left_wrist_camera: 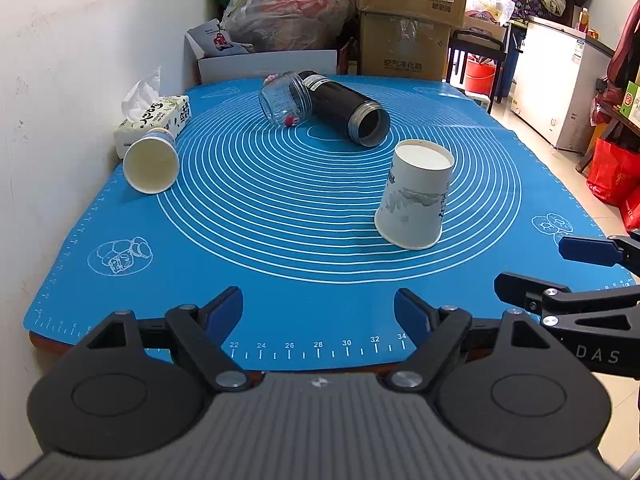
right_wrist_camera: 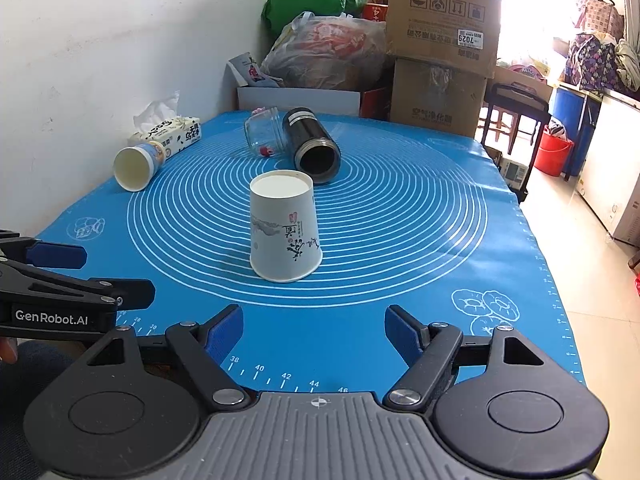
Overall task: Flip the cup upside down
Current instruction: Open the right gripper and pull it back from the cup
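Observation:
A white paper cup with ink print (left_wrist_camera: 416, 194) (right_wrist_camera: 284, 226) stands upside down, rim on the blue mat (left_wrist_camera: 280, 240) (right_wrist_camera: 400, 240), base up. A second paper cup (left_wrist_camera: 151, 160) (right_wrist_camera: 136, 164) lies on its side at the left, mouth toward me. A black flask (left_wrist_camera: 346, 108) (right_wrist_camera: 314, 146) and a glass jar (left_wrist_camera: 286, 98) (right_wrist_camera: 264, 132) lie on their sides at the back. My left gripper (left_wrist_camera: 318, 314) is open and empty near the mat's front edge. My right gripper (right_wrist_camera: 314, 332) is open and empty, in front of the upside-down cup.
A tissue pack (left_wrist_camera: 156, 120) (right_wrist_camera: 168, 130) lies by the white wall (left_wrist_camera: 60, 80) on the left. Cardboard boxes (left_wrist_camera: 408, 20) (right_wrist_camera: 440, 60) and plastic bags (left_wrist_camera: 288, 12) stand behind the table. The table edge and floor (right_wrist_camera: 592, 260) are on the right.

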Tool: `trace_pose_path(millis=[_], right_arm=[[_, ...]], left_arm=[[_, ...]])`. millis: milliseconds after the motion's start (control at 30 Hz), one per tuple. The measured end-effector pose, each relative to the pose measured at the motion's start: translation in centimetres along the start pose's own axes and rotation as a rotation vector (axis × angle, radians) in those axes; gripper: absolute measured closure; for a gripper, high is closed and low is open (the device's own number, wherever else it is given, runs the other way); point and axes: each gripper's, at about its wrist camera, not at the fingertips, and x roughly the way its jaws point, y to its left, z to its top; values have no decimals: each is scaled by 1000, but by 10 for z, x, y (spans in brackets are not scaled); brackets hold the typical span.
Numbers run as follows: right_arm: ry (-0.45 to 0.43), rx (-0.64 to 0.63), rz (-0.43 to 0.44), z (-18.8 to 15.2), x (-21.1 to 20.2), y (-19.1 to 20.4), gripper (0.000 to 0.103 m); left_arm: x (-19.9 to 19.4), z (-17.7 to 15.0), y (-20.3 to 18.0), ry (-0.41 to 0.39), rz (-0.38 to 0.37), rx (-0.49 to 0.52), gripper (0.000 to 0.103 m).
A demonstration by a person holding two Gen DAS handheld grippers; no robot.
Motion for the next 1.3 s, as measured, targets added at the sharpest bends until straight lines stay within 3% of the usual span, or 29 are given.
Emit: trace_pose_path(millis=[1300], right_arm=[[1, -1, 6, 3, 0, -2, 24]], left_arm=[[1, 1, 4, 20, -1, -13, 20]])
